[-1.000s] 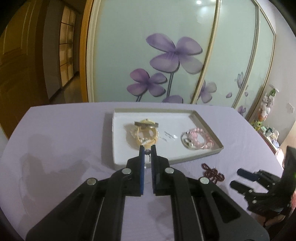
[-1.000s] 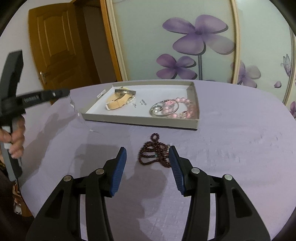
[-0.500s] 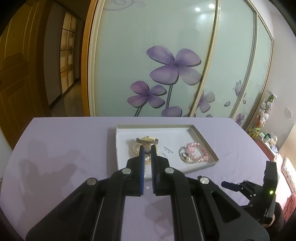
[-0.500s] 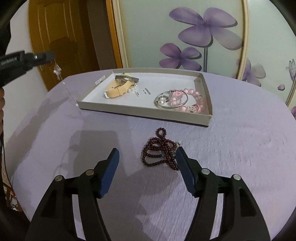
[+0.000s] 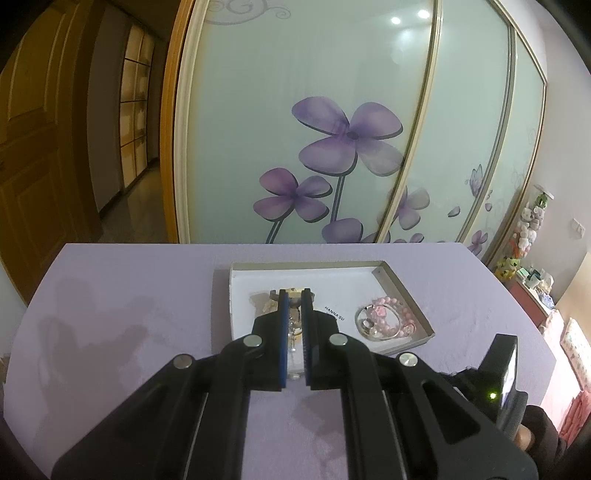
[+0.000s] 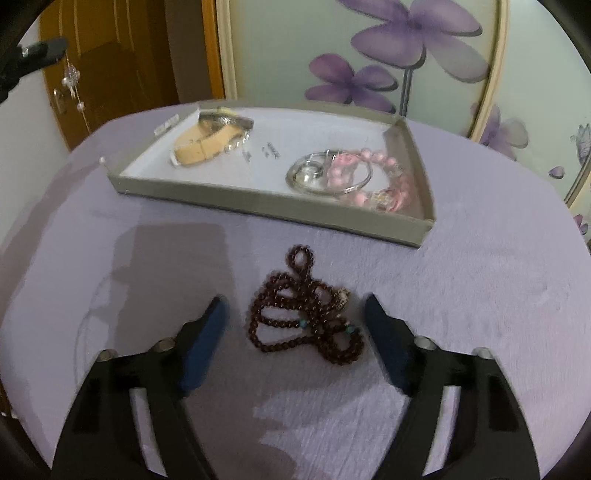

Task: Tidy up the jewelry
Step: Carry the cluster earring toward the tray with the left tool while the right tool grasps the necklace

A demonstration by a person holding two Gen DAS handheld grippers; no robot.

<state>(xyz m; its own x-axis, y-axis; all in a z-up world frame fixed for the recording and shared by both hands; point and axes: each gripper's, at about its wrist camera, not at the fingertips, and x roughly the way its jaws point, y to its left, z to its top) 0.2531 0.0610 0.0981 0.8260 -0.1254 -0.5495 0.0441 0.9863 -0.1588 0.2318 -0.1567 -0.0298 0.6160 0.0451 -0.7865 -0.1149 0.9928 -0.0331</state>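
- Table (image 6: 480, 295) is covered by lilac cloth.
- Grey tray (image 6: 258, 205) is set at 12 o'clock.
- Dark bead necklace (image 6: 306, 317) is laid just beside it, at 6 o'clock.

We face frosted sliding doors (image 5: 314, 147) printed with purple flowers (image 5: 349, 136); ceiling lights (image 5: 410, 16) glare off the glass; a wooden door (image 5: 26, 155) stands left; plush toys (image 5: 530, 225) hang right; a lilac cloth covers the table (image 5: 122, 284).

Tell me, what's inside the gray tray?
The gray tray holds a tan band by a silver piece, then a silver bangle overlapping pink beads. What lies beneath those piles is covered.
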